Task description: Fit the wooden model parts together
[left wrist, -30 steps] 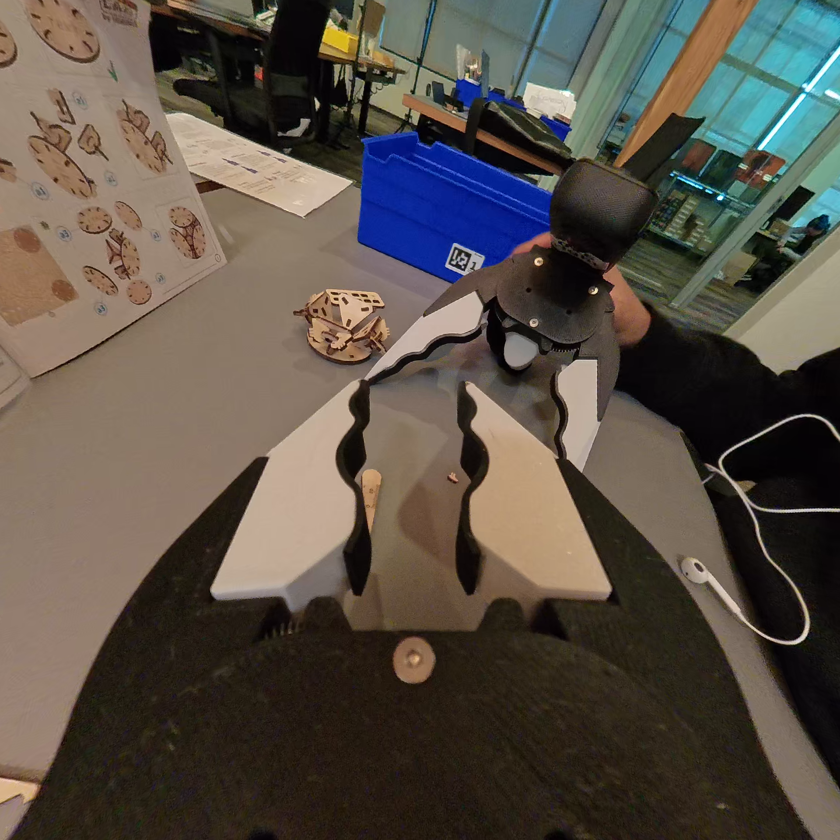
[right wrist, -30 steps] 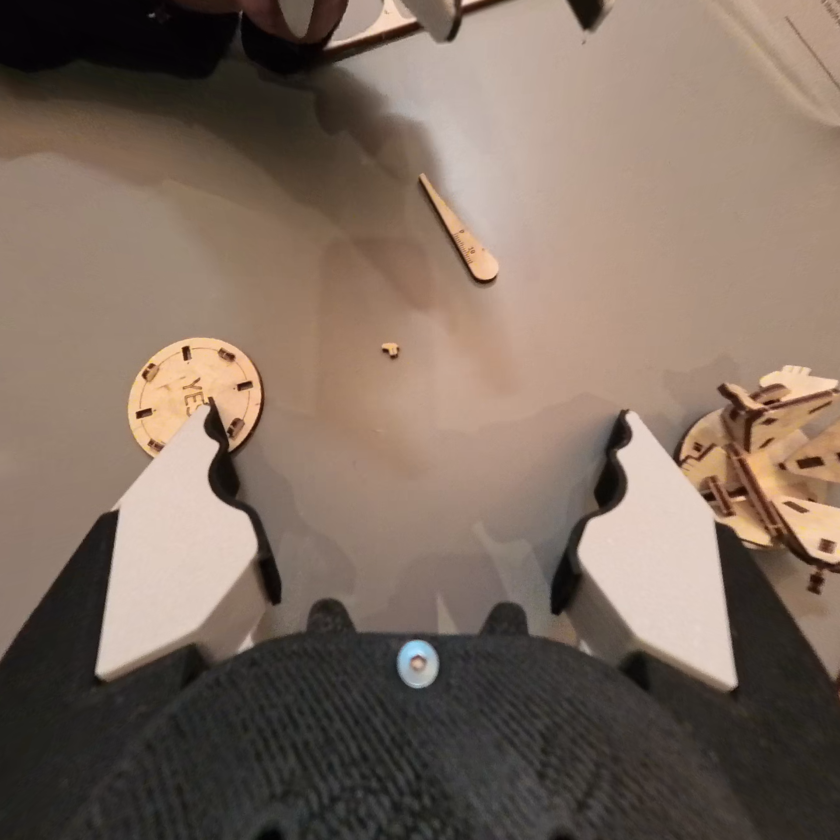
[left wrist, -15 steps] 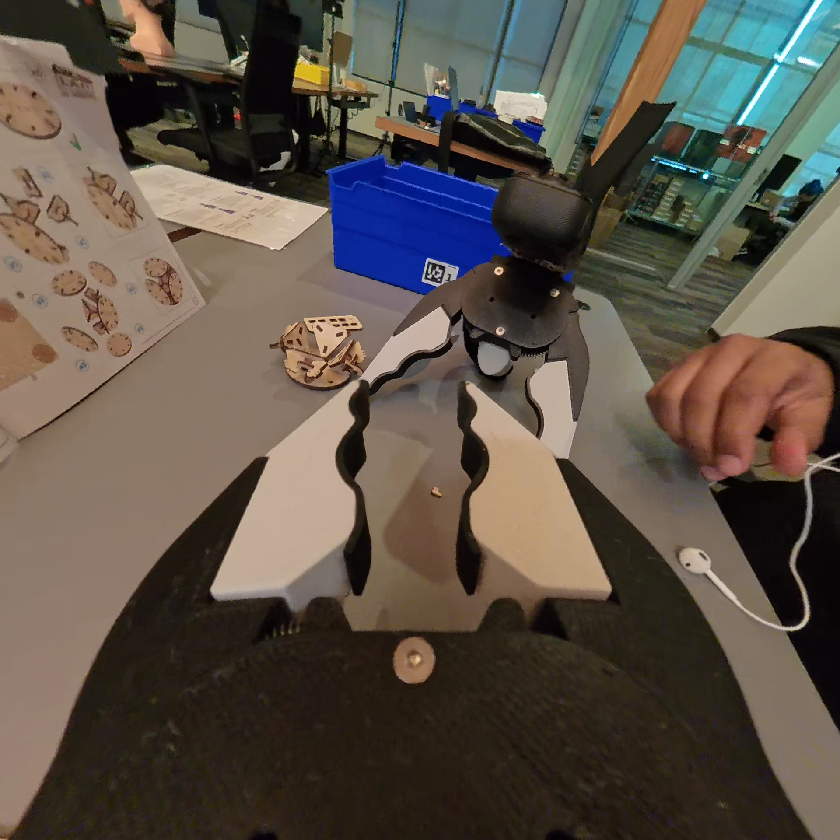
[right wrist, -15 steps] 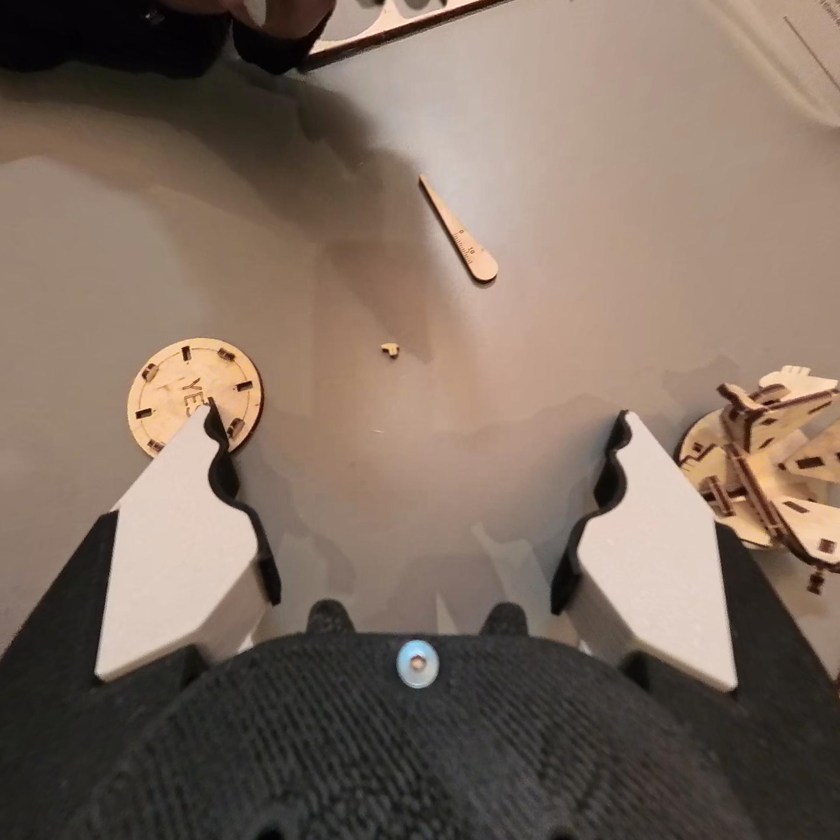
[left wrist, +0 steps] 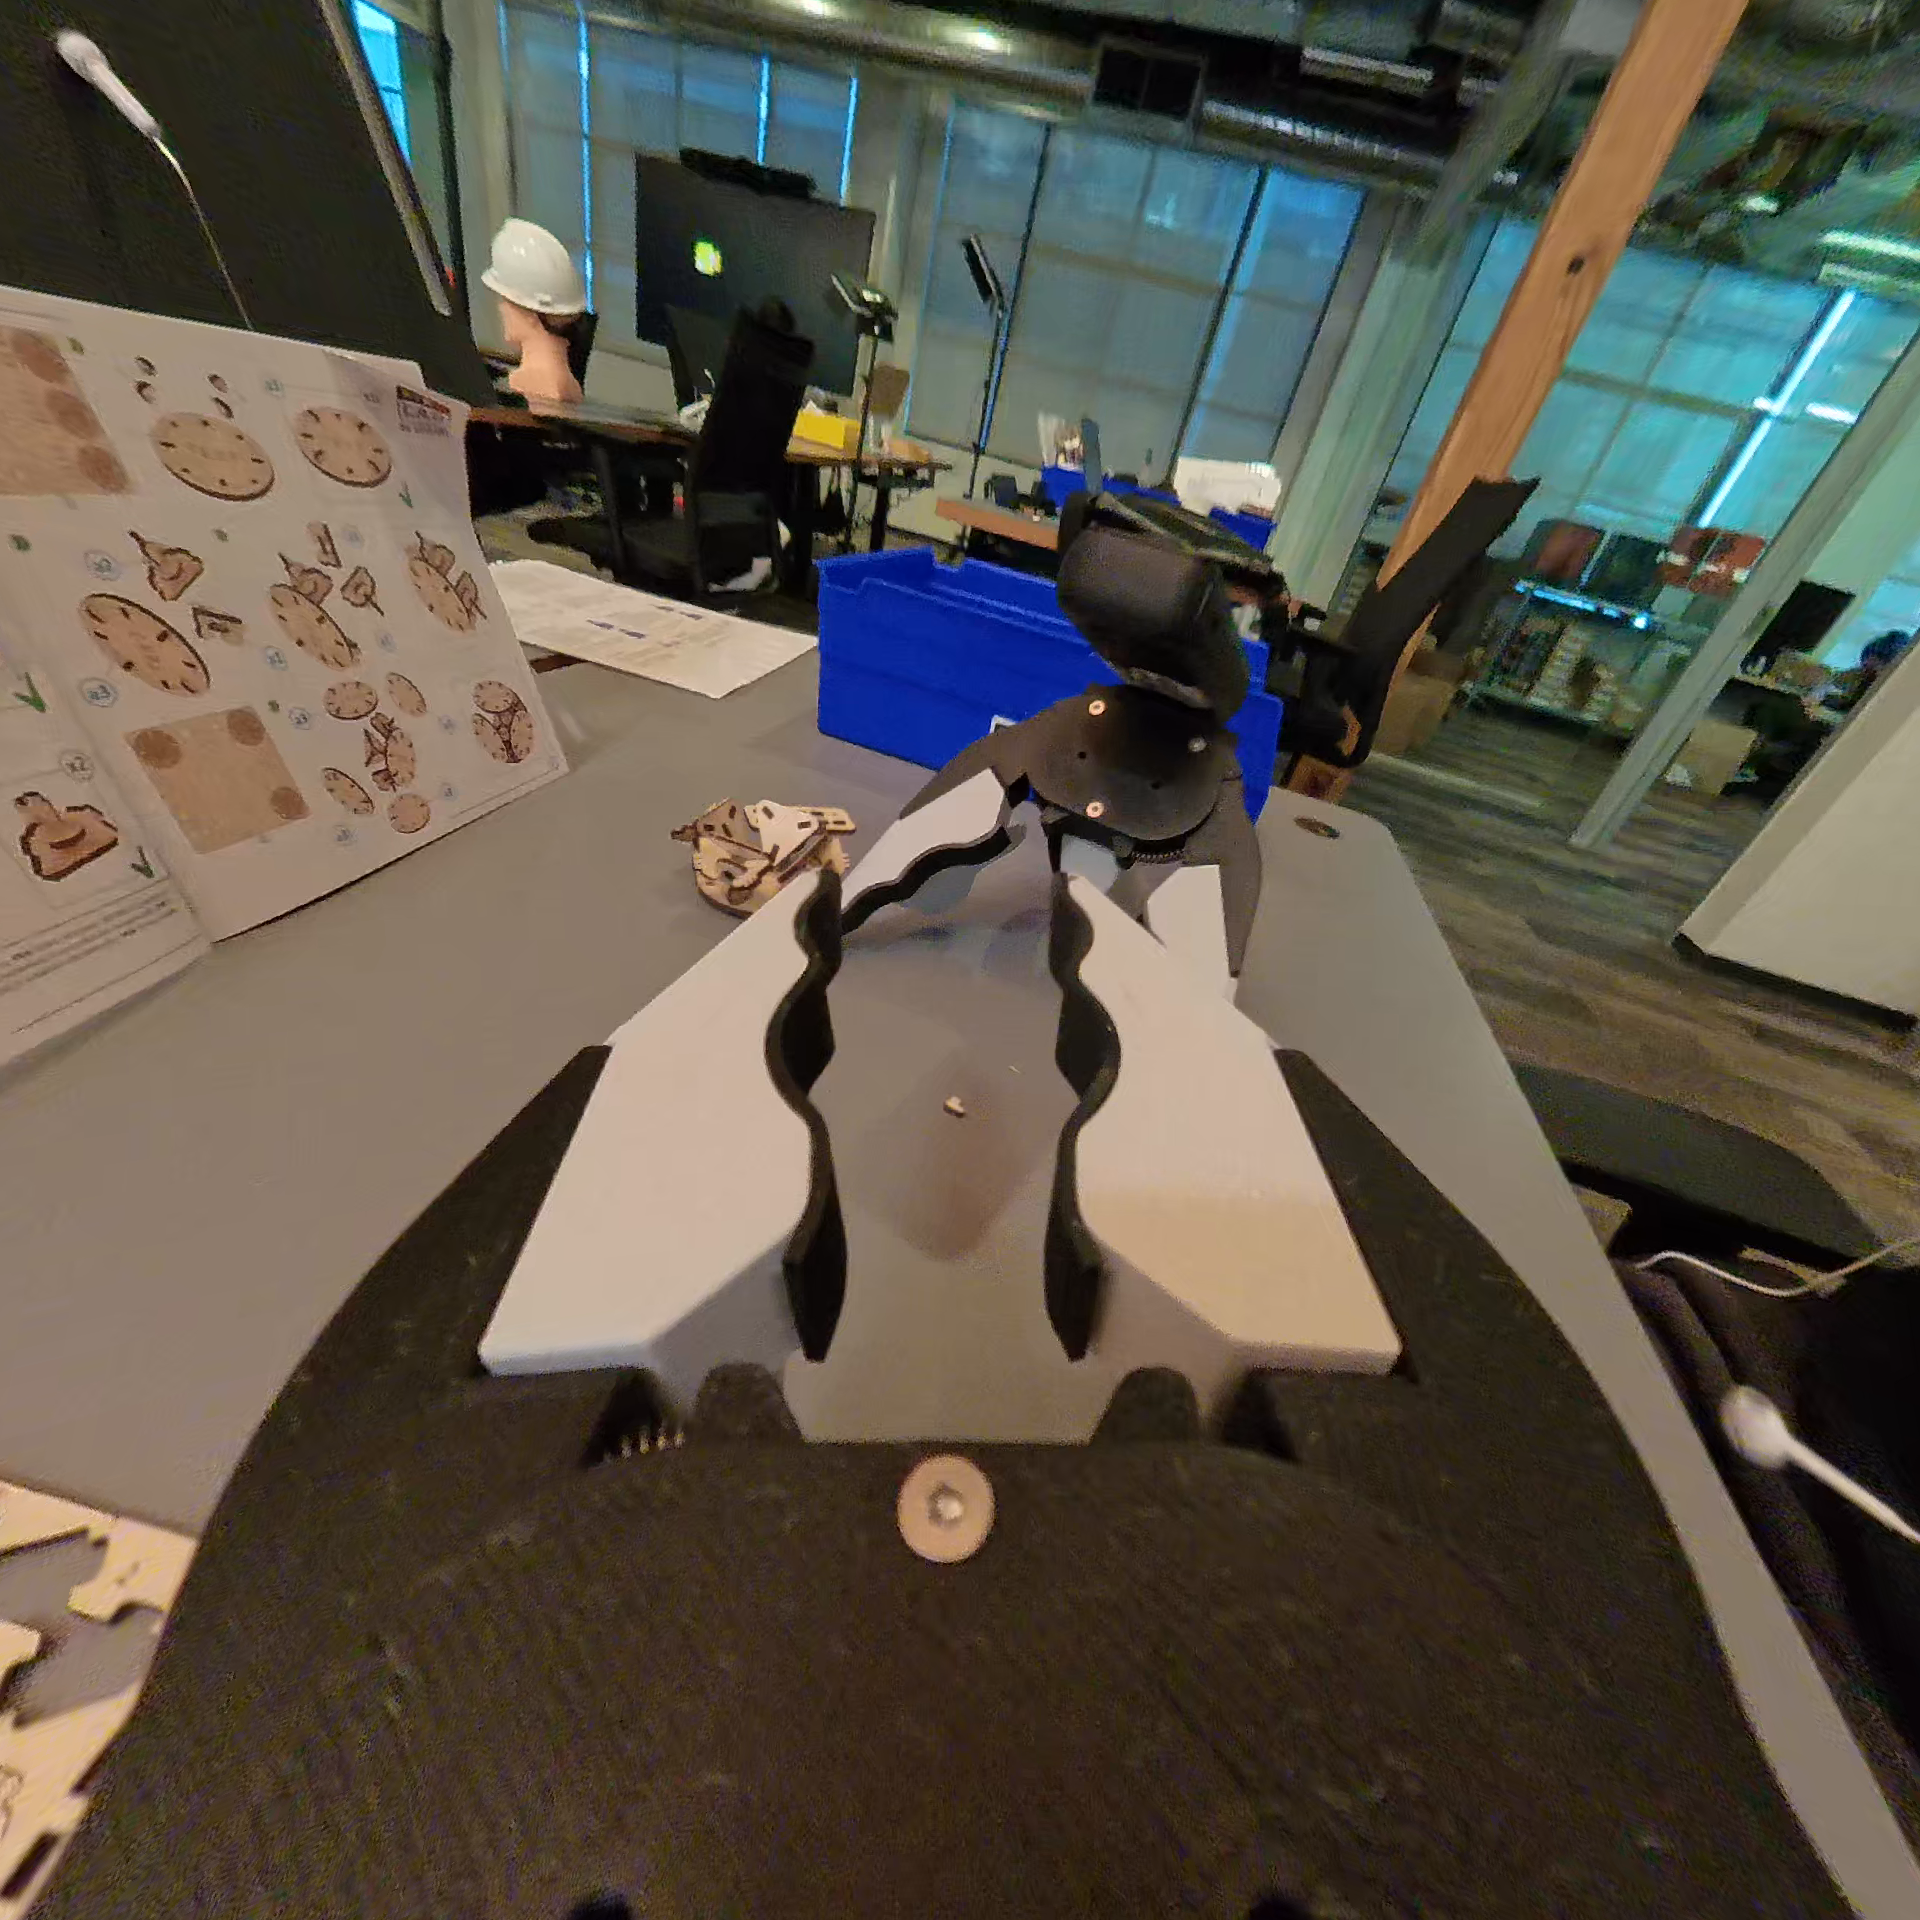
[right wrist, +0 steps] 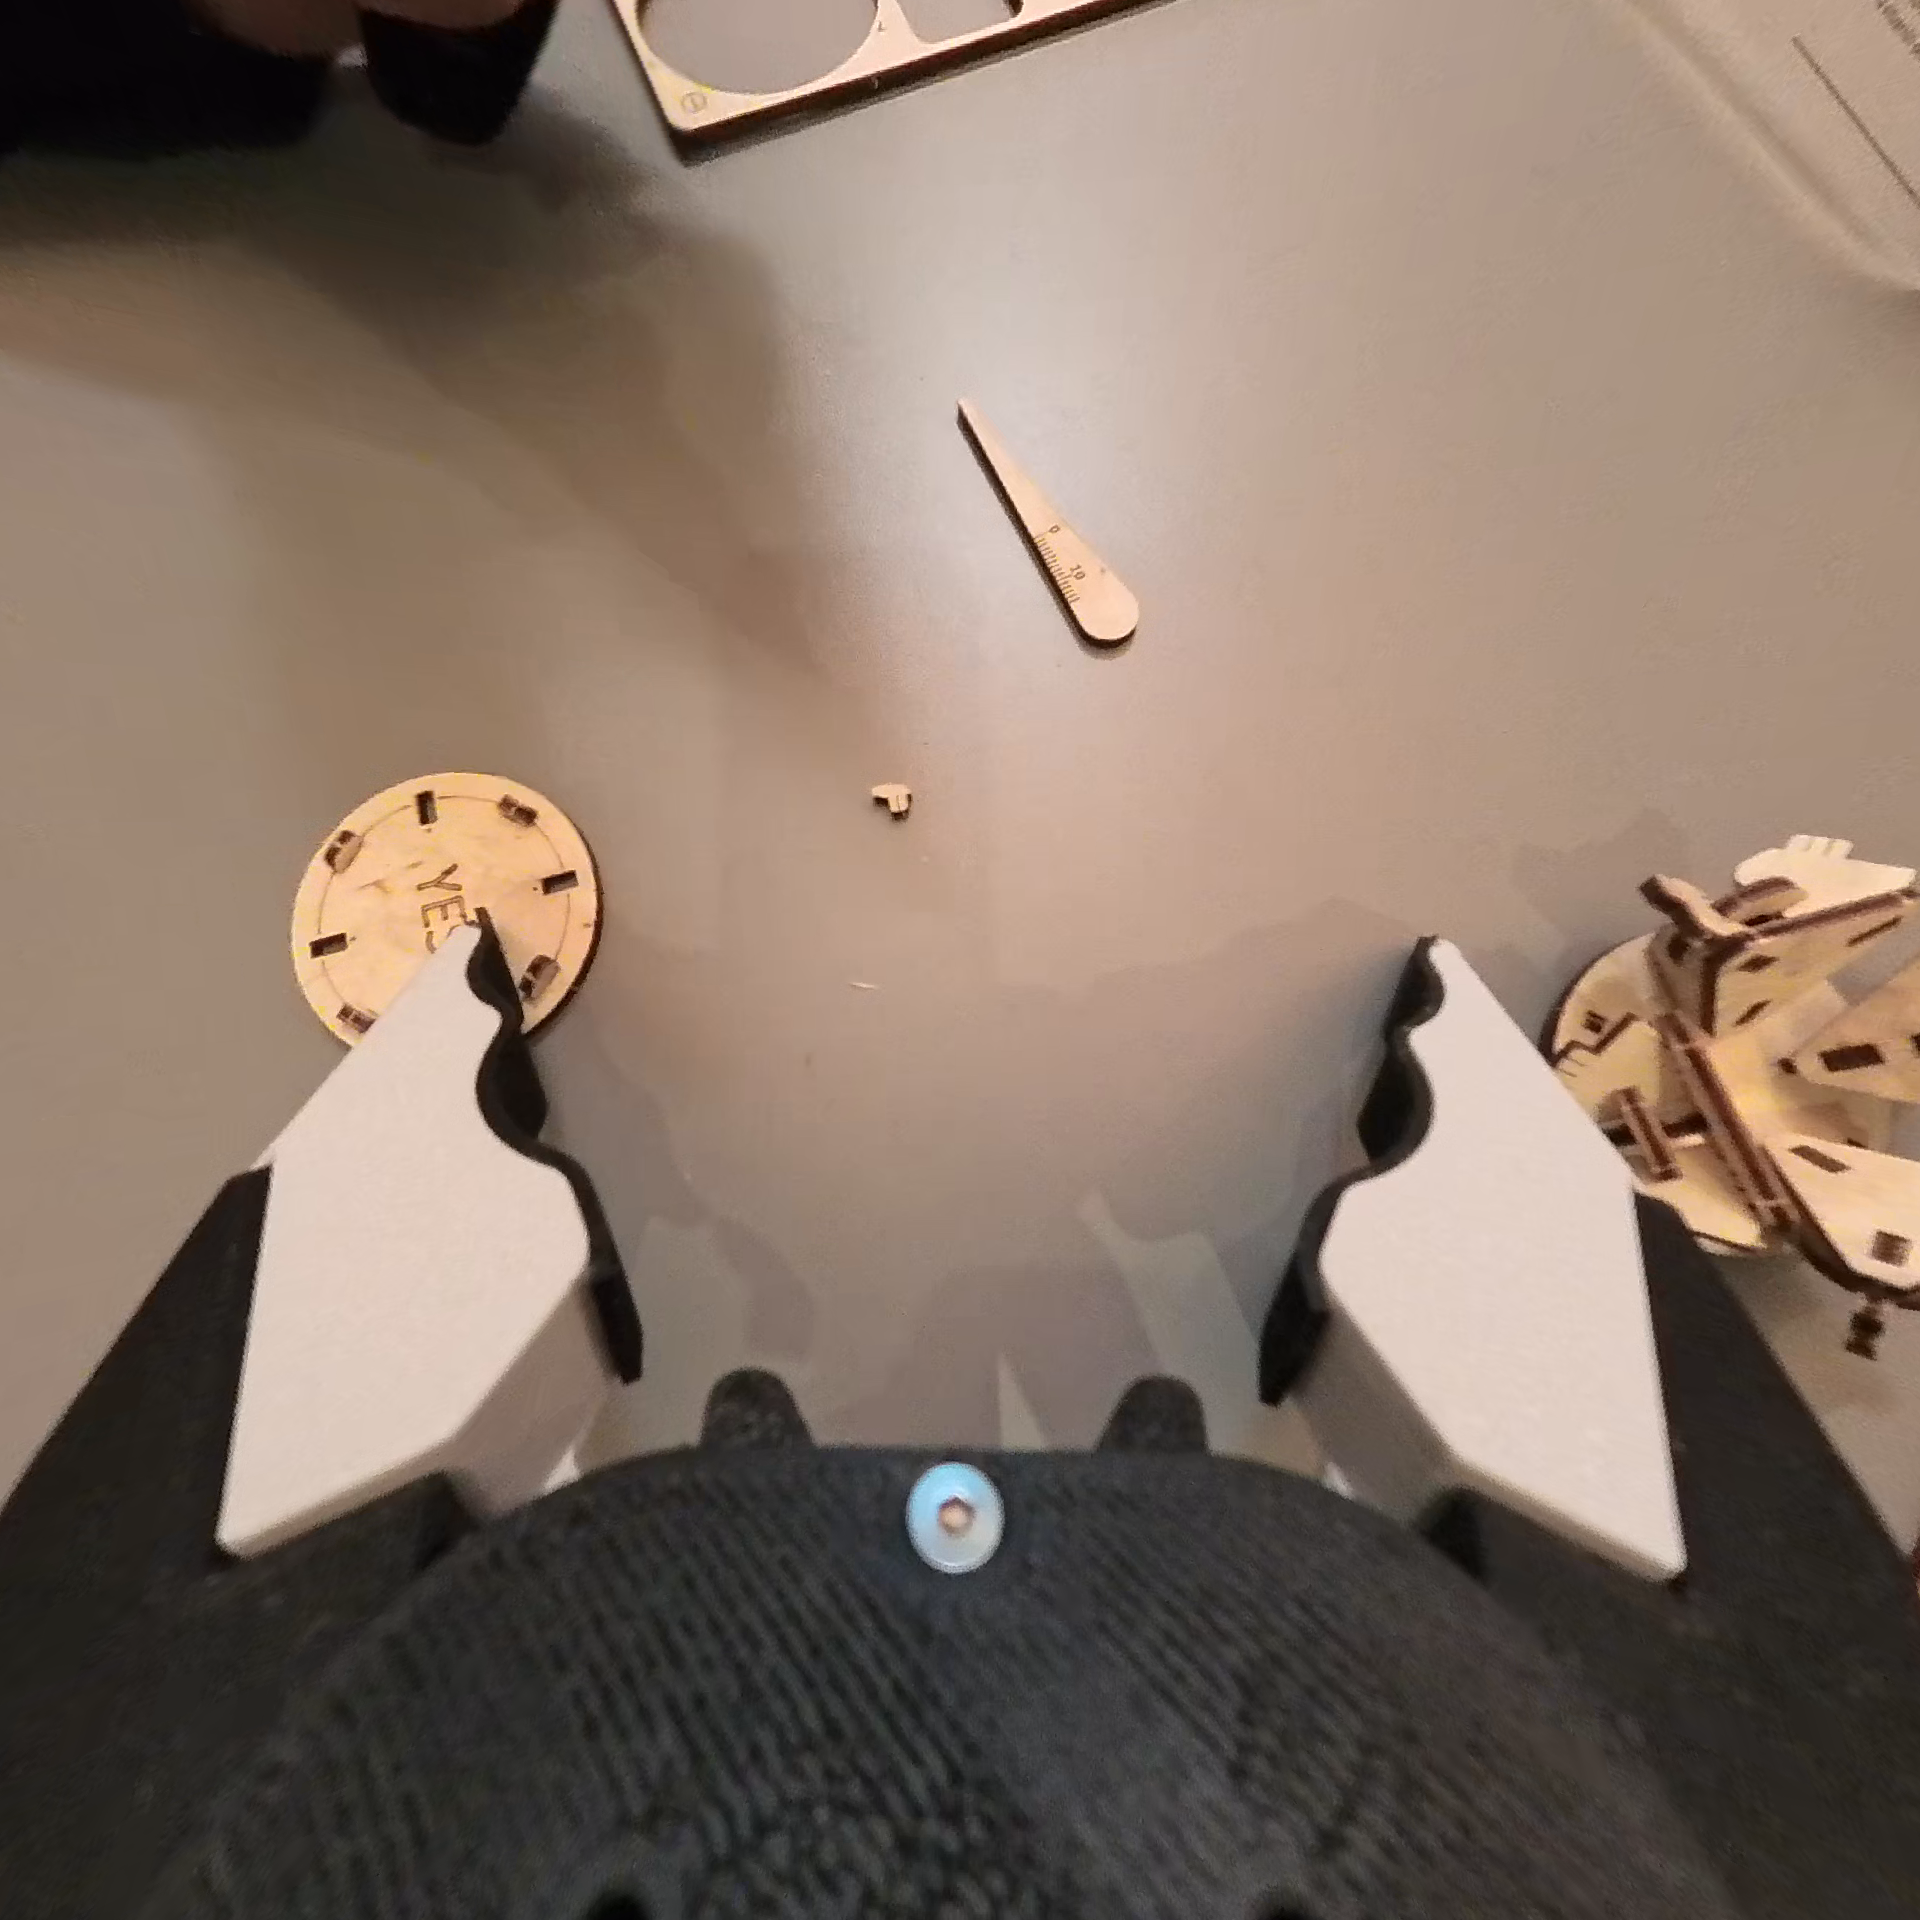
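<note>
The tiny pale wooden peg (right wrist: 888, 798) lies loose on the grey worktop (right wrist: 1351, 416), at 12 o'clock from the wide-apart, empty right gripper (right wrist: 951, 951). The left gripper (left wrist: 940, 899), partly apart and empty, could bump it away.

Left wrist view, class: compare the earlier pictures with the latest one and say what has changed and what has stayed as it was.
The left gripper has tipped upward: more of the room shows, and the tapered wooden stick seen between its fingers a second ago is out of view. The person's hand by the right gripper has gone. Unchanged: both grippers open and empty, and the tiny wooden chip, wooden model and blue bin in place.
</note>
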A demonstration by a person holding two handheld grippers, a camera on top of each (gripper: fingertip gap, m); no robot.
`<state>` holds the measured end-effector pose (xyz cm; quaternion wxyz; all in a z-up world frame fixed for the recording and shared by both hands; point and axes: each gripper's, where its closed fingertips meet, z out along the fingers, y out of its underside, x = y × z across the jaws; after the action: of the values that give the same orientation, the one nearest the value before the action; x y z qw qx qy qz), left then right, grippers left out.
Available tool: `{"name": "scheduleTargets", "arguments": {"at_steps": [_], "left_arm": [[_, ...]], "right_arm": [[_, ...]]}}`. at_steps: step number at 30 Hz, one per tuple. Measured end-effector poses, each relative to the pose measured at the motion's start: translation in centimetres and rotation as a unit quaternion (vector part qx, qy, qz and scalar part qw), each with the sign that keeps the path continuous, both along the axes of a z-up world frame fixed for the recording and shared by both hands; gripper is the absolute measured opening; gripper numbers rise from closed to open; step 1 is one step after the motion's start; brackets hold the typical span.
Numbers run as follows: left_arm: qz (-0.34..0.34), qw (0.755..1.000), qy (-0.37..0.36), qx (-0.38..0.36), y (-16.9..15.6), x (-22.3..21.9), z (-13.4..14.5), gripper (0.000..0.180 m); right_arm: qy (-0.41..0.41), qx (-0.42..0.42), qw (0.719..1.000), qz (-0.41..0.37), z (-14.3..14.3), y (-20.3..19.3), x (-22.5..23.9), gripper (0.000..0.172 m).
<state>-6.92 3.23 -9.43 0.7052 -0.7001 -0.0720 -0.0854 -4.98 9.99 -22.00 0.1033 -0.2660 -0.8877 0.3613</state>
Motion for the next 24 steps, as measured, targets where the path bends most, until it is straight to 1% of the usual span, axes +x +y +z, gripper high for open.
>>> {"name": "scheduleTargets", "arguments": {"at_steps": [4,14,16,19,24], "left_arm": [[0.020,1.000,0.010,0.007,-0.8,0.5,0.3,0.036],[0.018,0.999,0.013,-0.029,0.2,1.2,-1.0,0.037],[0.016,1.000,0.006,-0.021,0.5,1.4,-0.7,0.039],[-0.010,1.000,-0.015,-0.004,1.3,2.5,0.1,0.043],[-0.007,0.999,-0.025,-0.033,1.5,2.7,-0.2,0.044]], "right_arm": [[0.000,0.000,1.000,0.000,0.0,0.0,0.0,0.159],[0.000,0.000,1.000,0.000,0.0,0.0,0.0,0.159],[0.000,0.000,1.000,0.000,0.0,0.0,0.0,0.159],[0.000,0.000,1.000,0.000,0.0,0.0,0.0,0.159],[0.001,0.000,1.000,0.012,0.0,-0.2,-0.1,0.159]]}}
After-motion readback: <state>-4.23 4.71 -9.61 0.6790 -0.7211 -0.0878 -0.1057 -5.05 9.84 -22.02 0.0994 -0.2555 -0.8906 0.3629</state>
